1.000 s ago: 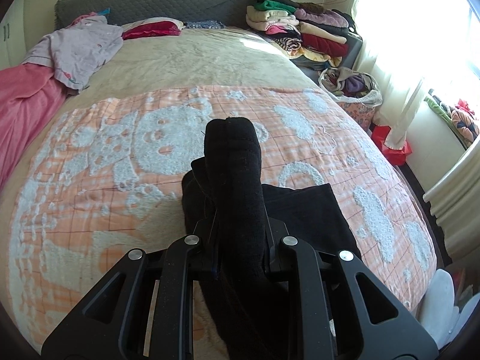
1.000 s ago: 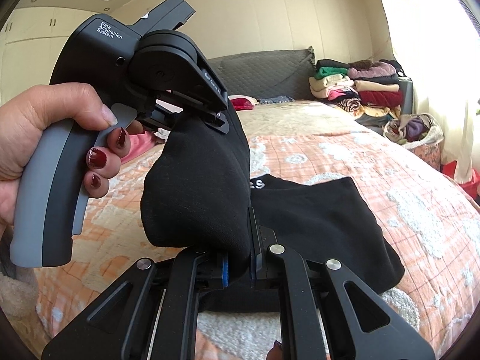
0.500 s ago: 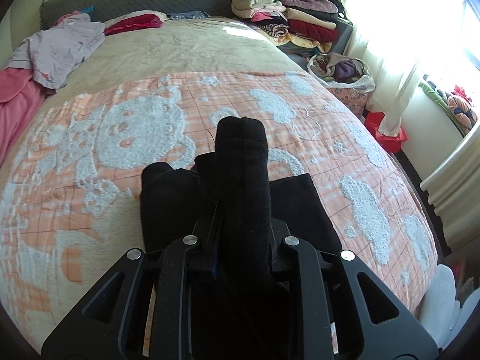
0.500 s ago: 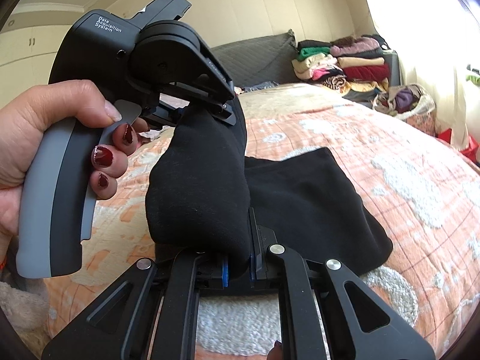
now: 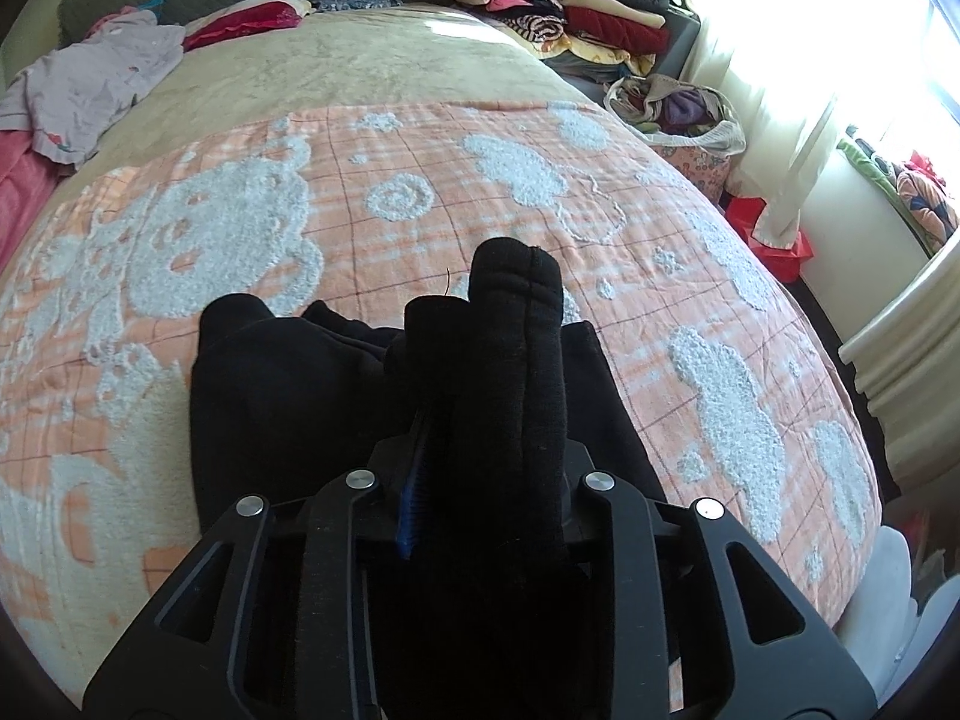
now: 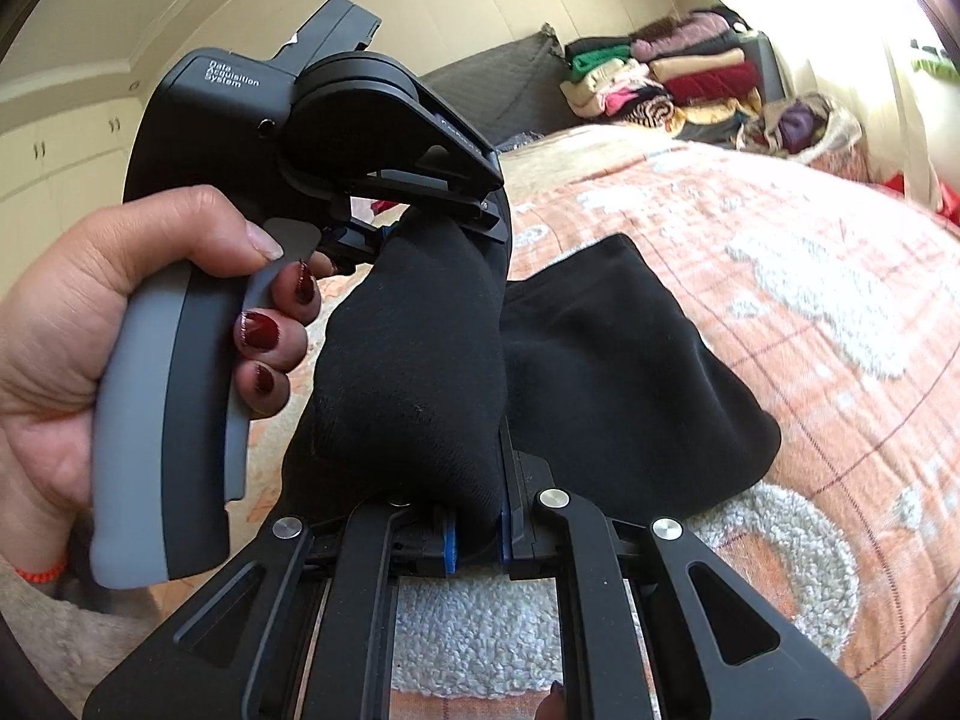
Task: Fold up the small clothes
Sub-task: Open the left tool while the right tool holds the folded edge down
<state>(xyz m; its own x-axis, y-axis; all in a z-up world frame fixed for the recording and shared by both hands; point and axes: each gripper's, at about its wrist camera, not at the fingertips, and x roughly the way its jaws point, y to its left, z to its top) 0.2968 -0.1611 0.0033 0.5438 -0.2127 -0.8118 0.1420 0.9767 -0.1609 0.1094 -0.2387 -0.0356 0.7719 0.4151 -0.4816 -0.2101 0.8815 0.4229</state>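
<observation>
A small black garment (image 5: 288,396) lies on the orange and white bedspread (image 5: 420,180). My left gripper (image 5: 480,480) is shut on a bunched edge of the garment, which stands up between its fingers. My right gripper (image 6: 477,534) is shut on another bunched edge of the same garment (image 6: 600,372). In the right wrist view the left gripper (image 6: 360,138) sits just ahead, held by a hand, with a stretch of black cloth running from it to my right gripper. The rest of the garment lies spread on the bed to the right.
A lilac garment (image 5: 102,84) and a pink one (image 5: 18,192) lie at the bed's far left. A stack of folded clothes (image 5: 570,6) and a bag of clothes (image 5: 678,114) stand by the bed's far right. A bright window is on the right.
Both grippers have moved forward over the bed with the black cloth in them. More of the garment now lies spread to the left in the left wrist view.
</observation>
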